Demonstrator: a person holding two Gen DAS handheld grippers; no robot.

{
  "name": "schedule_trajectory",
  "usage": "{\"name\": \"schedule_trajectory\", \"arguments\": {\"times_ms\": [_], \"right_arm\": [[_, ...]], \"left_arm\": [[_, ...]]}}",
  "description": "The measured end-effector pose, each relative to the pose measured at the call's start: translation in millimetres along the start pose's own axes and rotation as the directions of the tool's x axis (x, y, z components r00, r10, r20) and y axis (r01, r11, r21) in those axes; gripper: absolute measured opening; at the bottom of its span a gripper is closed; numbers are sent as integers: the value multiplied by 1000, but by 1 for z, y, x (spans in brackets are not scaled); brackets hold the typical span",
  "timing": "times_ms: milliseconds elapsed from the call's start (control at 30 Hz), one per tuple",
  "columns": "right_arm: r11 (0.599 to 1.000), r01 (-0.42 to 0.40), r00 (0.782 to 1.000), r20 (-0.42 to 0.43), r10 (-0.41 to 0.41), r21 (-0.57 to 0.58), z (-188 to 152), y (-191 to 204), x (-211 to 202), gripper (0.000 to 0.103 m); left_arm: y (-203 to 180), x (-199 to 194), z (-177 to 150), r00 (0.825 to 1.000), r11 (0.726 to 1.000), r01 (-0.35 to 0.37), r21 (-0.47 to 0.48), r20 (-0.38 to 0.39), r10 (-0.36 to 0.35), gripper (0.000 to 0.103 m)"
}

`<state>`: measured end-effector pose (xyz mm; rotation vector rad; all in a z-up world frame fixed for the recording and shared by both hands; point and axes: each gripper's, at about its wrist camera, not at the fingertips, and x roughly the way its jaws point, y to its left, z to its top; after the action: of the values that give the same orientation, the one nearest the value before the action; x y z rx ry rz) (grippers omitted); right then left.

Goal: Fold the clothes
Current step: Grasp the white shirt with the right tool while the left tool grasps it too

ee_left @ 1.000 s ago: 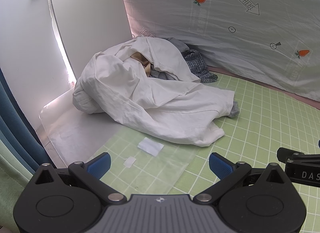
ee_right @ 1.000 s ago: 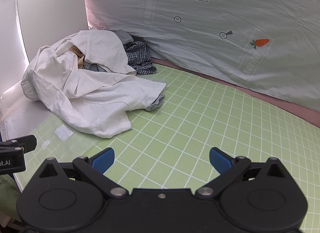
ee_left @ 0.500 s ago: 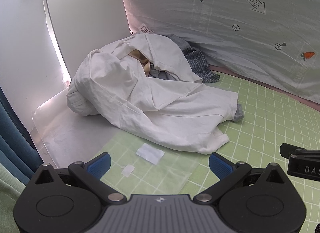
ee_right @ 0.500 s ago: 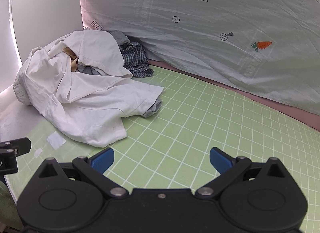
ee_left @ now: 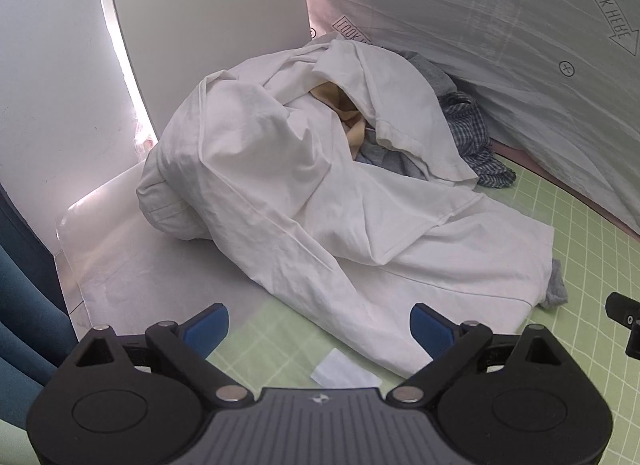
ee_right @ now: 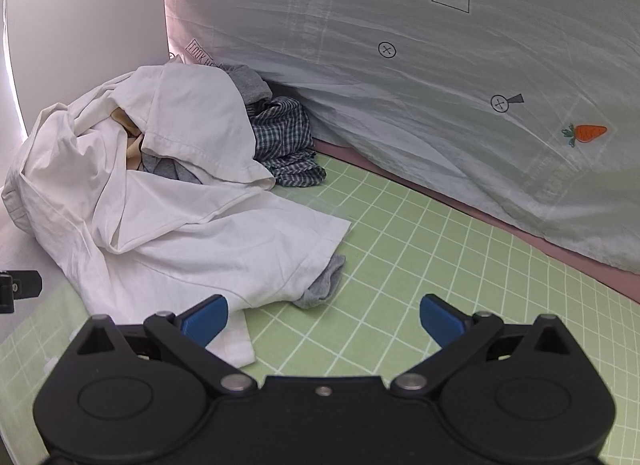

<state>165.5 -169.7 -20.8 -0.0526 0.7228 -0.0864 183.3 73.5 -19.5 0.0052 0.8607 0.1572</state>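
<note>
Both grippers hang spread wide with nothing between their blue pads: the left gripper (ee_left: 320,323) sits low over the near edge of the white shirt (ee_left: 320,201), the right gripper (ee_right: 323,315) just at the shirt's hem where a grey garment (ee_right: 324,285) pokes out. The shirt lies crumpled in a heap on the green grid mat (ee_right: 420,257), draped over a yellow cloth (ee_left: 340,99) and against a checked shirt (ee_right: 286,137) by the carrot-print sheet (ee_right: 440,65). A small white slip (ee_left: 346,373) lies beside the left gripper.
</note>
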Motion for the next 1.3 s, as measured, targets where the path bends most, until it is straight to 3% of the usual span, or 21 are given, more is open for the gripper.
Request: {"name": "schedule_trajectory", "arguments": {"times_ms": [167,333,467,733,833,900,933,967,1067,1200,1300], "right_arm": [[1000,-5,1000,19,6,-31,49,16,52,103],[996,-28,1000,7,29,-79,93,49,121,97],[992,-67,997,-33,63,-108,118,63,179,86],[962,-126,990,-92,106,-244,128,96,251,67],[952,-96,993,-97,71,-290,127,106,272,66],[957,-112,989,-120,82,-269,130,104,279,60],[959,-120,987,-133,88,-257,131,103,283,52],[961,-128,985,-145,95,-245,132,102,287,28],[972,-127,987,-125,104,-198,131,94,278,11],[983,-119,991,-84,108,-142,129,82,261,6],[988,-105,994,-20,104,-109,124,67,233,5]], "left_arm": [[29,52,52,994,993,-106,-49,-10,106,93],[59,102,99,972,964,-235,-126,-22,234,93],[66,124,108,965,955,-261,-143,-38,259,86],[73,156,117,954,940,-299,-168,-67,291,76],[73,155,117,951,934,-310,-178,-67,303,62],[74,154,116,949,930,-316,-188,-67,309,52],[75,153,116,949,928,-315,-200,-67,308,50],[76,151,116,950,927,-313,-209,-67,306,46],[75,144,115,956,930,-292,-222,-60,286,32],[73,134,111,966,941,-257,-222,-41,255,12],[70,122,109,971,945,-235,-228,-19,237,8]]}}
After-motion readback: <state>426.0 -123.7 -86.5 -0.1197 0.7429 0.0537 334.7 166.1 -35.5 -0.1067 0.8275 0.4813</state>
